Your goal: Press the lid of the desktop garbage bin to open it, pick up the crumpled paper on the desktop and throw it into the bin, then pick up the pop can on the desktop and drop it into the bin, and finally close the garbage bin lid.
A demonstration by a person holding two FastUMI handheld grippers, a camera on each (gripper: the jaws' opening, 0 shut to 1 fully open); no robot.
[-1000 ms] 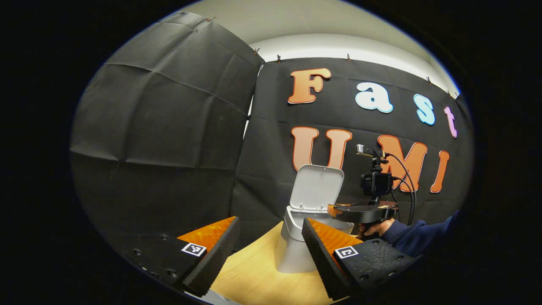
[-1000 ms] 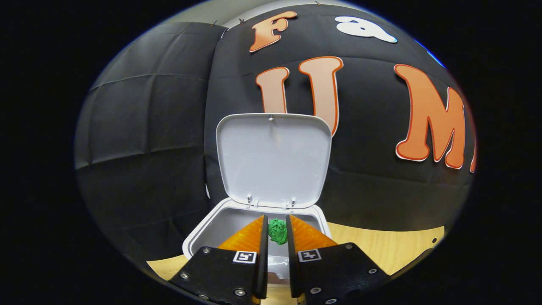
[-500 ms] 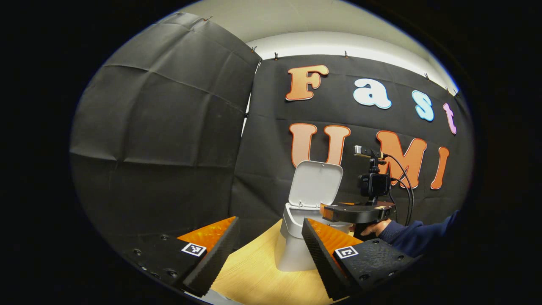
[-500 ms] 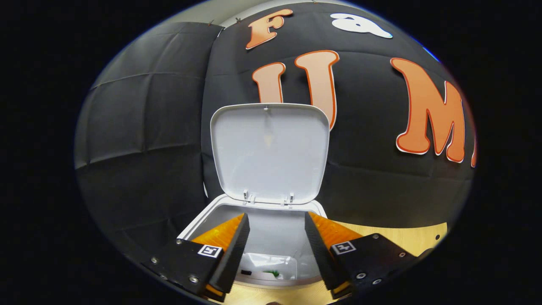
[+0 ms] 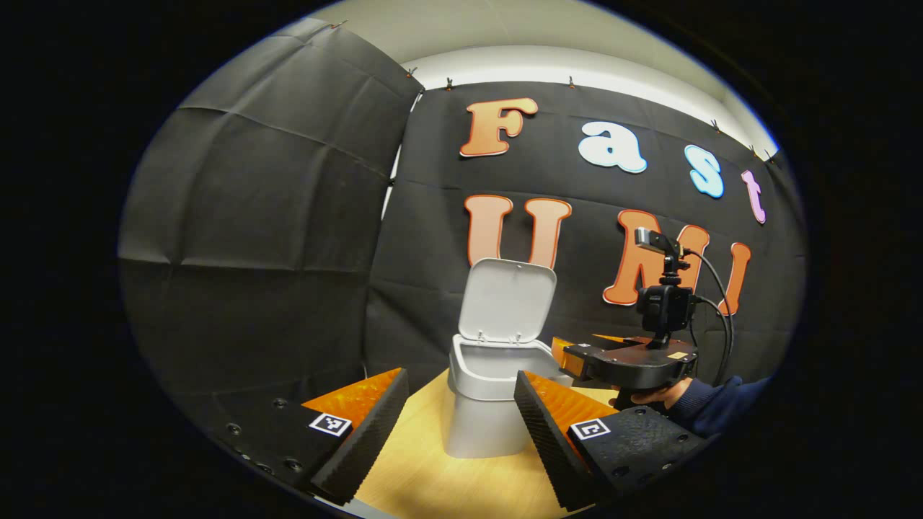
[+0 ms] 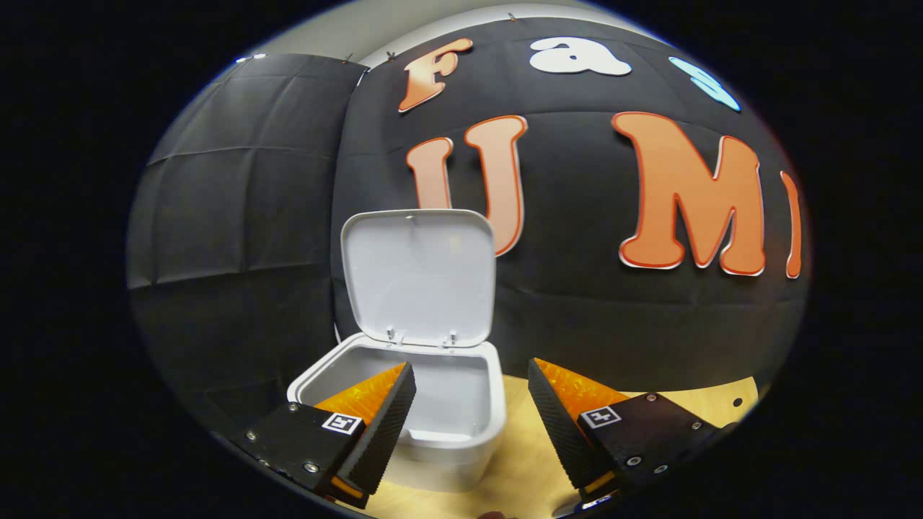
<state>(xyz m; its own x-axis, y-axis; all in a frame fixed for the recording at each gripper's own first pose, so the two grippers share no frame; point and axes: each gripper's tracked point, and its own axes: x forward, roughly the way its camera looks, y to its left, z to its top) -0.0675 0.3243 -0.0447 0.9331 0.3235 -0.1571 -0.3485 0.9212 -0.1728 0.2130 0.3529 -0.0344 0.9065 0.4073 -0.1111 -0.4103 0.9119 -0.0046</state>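
Note:
A pale grey desktop bin (image 5: 482, 404) (image 6: 440, 432) stands on the wooden desktop (image 5: 447, 479) with its lid (image 5: 508, 301) (image 6: 418, 277) raised upright at the back. My right gripper (image 6: 469, 404) is open with nothing between its fingers, just above the bin's near right corner. In the left gripper view that same right gripper (image 5: 629, 360) hangs to the right of the bin's rim, held by a hand (image 5: 652, 395) in a dark sleeve. My left gripper (image 5: 461, 411) is open and holds nothing, low over the desktop and well short of the bin.
Black cloth walls close the booth behind and to the left of the bin. Bare wood (image 6: 692, 400) runs to the right of the bin as far as the back wall. A camera with cables (image 5: 667, 306) rides on top of the right gripper.
My right gripper opened and let go of the green crumpled paper over the bin, then drew back and to the right. The left gripper's view shifted slightly; it stayed open.

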